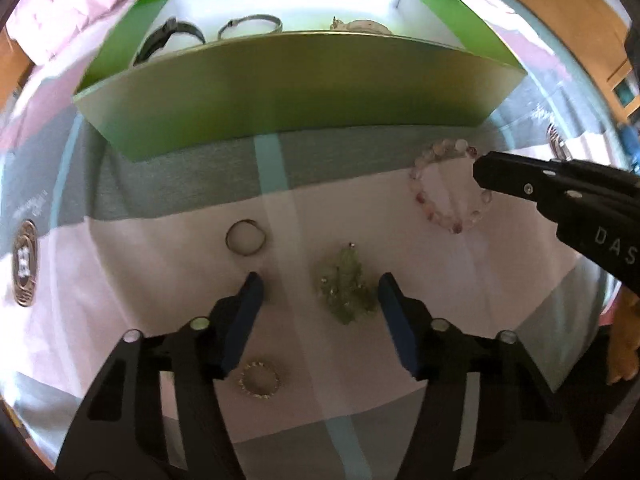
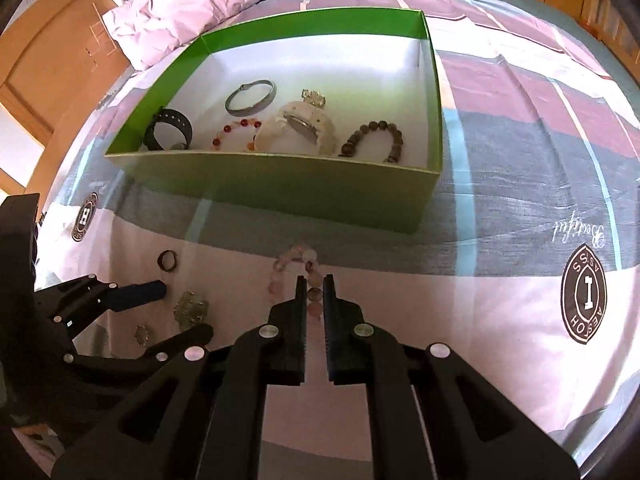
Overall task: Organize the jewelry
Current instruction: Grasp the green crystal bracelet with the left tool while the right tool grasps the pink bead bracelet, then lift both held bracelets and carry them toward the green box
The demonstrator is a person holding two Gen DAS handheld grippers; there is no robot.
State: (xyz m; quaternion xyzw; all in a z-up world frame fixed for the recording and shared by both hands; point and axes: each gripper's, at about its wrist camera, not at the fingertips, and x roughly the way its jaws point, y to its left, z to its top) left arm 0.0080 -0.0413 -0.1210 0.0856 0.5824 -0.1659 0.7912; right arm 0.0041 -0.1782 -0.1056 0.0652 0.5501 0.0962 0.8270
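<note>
Bedsheet (image 2: 500,220) with the patchwork print carries everything; green box (image 2: 312,192) sits ahead, already holding watches and bracelets. My right claw (image 2: 315,286) is pinched together on the near side of the pale pink bead bracelet (image 1: 444,184), beads caught between the tips. My left claw (image 1: 320,284) stands apart, straddling the green crystal cluster (image 1: 346,288), pads not touching it yet. Loose nearby: dark ring (image 1: 245,237), small beaded ring (image 1: 259,379). Step: double pickup. Next I'd guess lift the bracelet clear over the box wall; left needs to close on the cluster first.
</note>
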